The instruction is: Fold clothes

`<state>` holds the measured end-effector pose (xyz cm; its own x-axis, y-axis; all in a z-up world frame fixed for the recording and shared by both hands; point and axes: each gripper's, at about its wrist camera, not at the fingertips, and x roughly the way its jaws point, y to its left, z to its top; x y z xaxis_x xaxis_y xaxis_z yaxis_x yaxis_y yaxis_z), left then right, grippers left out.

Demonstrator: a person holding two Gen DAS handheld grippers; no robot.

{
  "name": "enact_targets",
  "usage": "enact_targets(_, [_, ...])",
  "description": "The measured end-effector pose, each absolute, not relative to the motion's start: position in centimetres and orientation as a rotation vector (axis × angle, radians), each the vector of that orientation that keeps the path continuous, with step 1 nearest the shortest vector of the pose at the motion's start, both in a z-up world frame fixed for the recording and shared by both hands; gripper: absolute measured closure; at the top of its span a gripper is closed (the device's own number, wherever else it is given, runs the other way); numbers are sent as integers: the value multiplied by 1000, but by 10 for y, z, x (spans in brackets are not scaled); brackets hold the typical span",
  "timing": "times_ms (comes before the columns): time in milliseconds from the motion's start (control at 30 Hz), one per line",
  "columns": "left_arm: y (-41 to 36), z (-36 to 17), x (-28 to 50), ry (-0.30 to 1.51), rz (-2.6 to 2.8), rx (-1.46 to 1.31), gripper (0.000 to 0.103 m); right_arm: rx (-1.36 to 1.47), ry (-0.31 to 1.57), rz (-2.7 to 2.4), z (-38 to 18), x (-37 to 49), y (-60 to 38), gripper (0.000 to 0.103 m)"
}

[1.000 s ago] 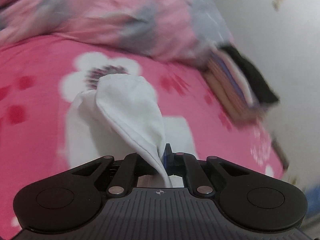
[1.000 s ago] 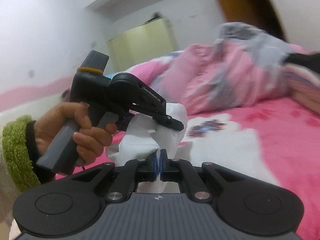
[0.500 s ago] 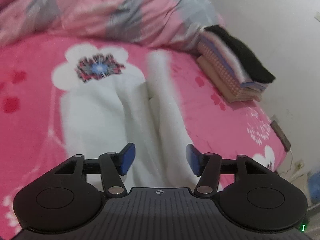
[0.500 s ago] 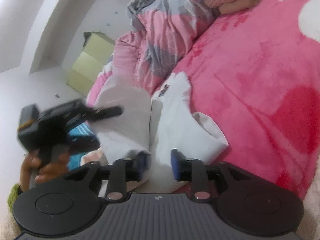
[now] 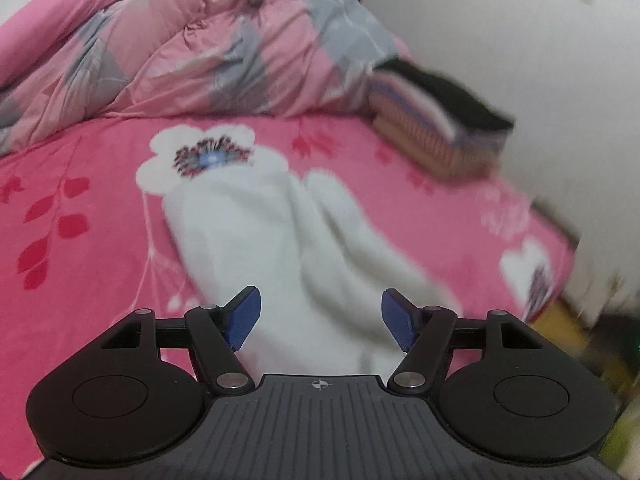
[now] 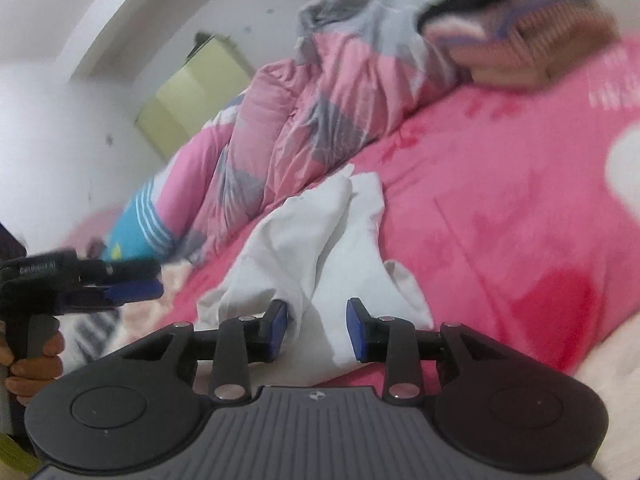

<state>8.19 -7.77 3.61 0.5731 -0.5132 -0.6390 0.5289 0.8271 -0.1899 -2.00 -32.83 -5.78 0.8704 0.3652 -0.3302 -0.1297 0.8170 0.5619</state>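
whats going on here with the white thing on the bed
A person is folding clothes with a gripper in each hand. A white garment lies on the pink bedsheet, released. The left gripper and right gripper are both opening over it, pads not pressing it. A stack of folded clothes sits beyond.

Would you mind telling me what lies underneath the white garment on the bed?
The white garment lies on the pink floral bedspread. It covers part of a white printed flower, whose lower petals are hidden. Whether anything else is beneath cannot be seen.
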Motion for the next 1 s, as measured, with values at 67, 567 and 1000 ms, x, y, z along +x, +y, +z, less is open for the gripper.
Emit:
enact_targets(67, [-80,25,67,734,-606,99,36,476,442,265,-52,-25,-325,65])
enact_targets(567, [-91,-8,33,700,-580,235,36,193,403,260,-32,-3,-279,48])
enact_targets(1000, [-93,-16,30,697,-539,260,36,574,416,47,-49,-12,-362,49])
